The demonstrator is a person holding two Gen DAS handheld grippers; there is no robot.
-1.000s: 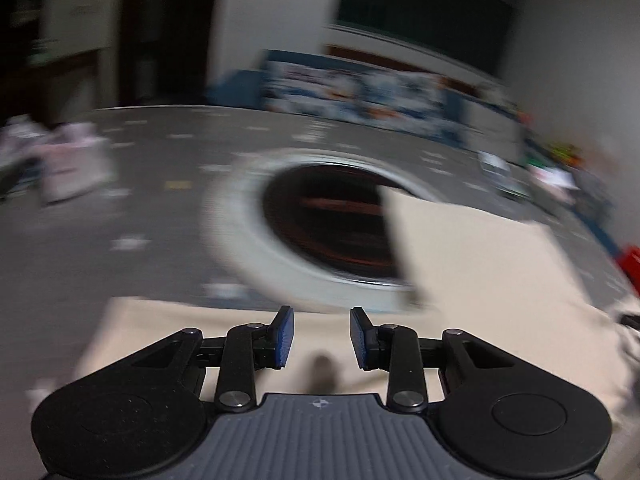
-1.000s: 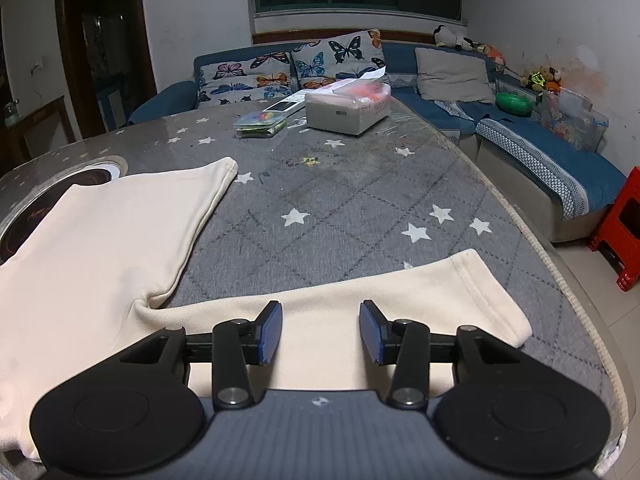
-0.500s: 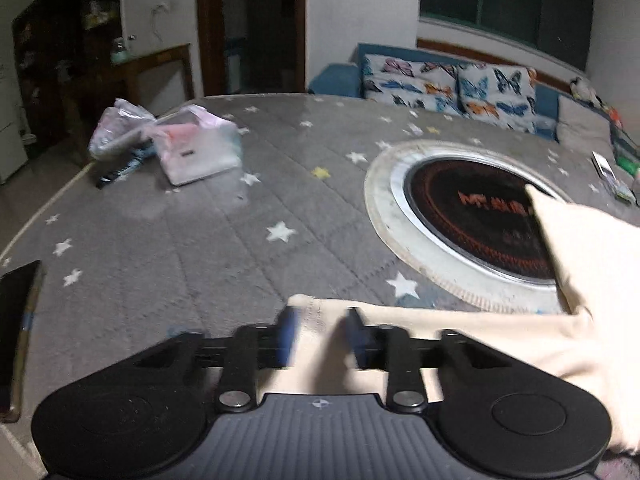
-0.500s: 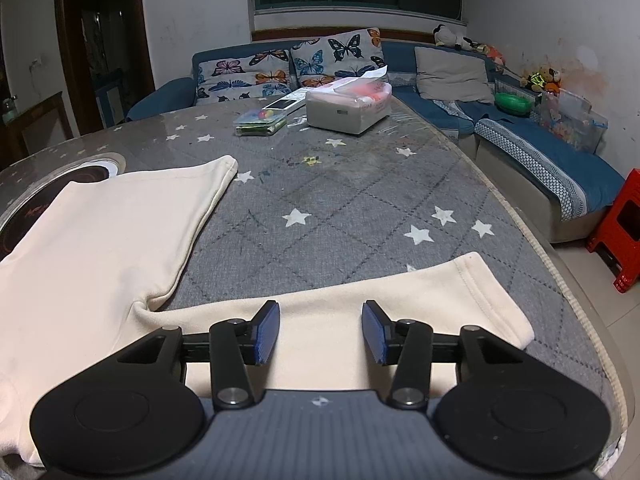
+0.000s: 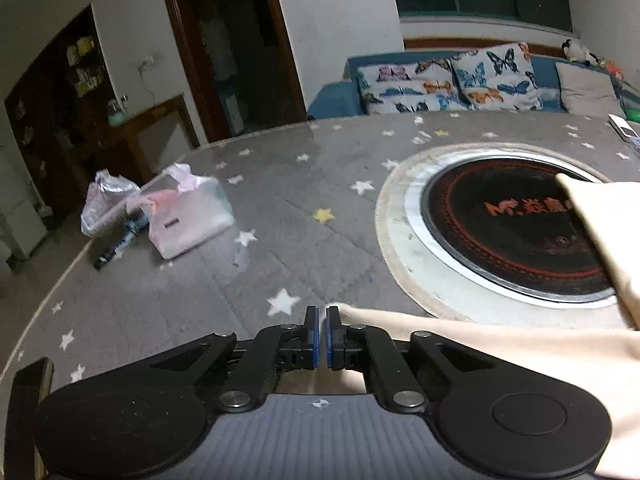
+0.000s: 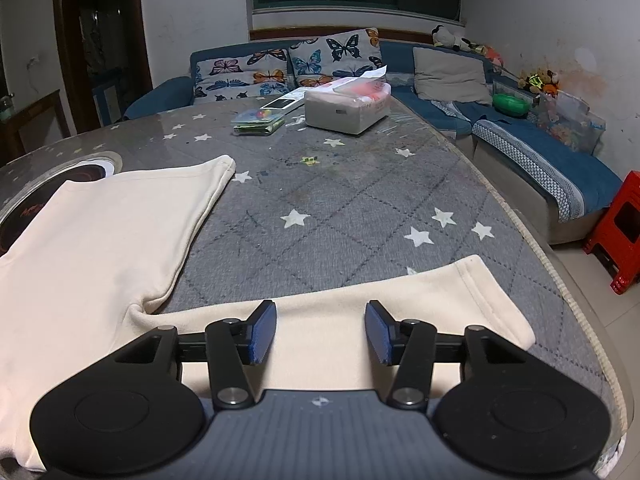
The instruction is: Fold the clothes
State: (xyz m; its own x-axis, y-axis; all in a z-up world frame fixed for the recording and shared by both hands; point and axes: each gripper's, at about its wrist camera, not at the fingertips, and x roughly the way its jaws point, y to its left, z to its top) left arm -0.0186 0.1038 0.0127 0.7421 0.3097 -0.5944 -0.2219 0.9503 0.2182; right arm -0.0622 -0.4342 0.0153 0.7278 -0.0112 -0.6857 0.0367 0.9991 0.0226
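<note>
Garment: a cream garment (image 6: 100,240) lies spread flat on the table (image 6: 360,208), its body toward the near left edge, one sleeve (image 6: 400,312) running along the near edge toward the right rim, the other sleeve (image 5: 480,336) reaching left along the near edge.
Far hem: it ends short of the table's middle and partly covers the round inset burner (image 5: 500,224).
Handling: judged soft, light and limp; it should drape and drag on the quilted star-print cover, so a pinch at a cuff or corner will lift only that part.
Where to grip: cuff ends and hem corners, where the doubled seam gives thickness.
Left gripper (image 5: 322,320): jaws have just been closing and now stand almost together at the tip of the left sleeve; cloth lies under and behind them, but whether any is pinched cannot be told.
Right gripper (image 6: 322,326): jaws have just been opening and stand about half apart over the right sleeve, pads clear of the cloth.
Far right corner: a pale box (image 6: 346,108) and a small green case (image 6: 258,122).
Left edge: plastic bags (image 5: 160,208).
Beyond the table: a blue sofa (image 6: 520,136) with butterfly cushions and a red stool (image 6: 620,232).
</note>
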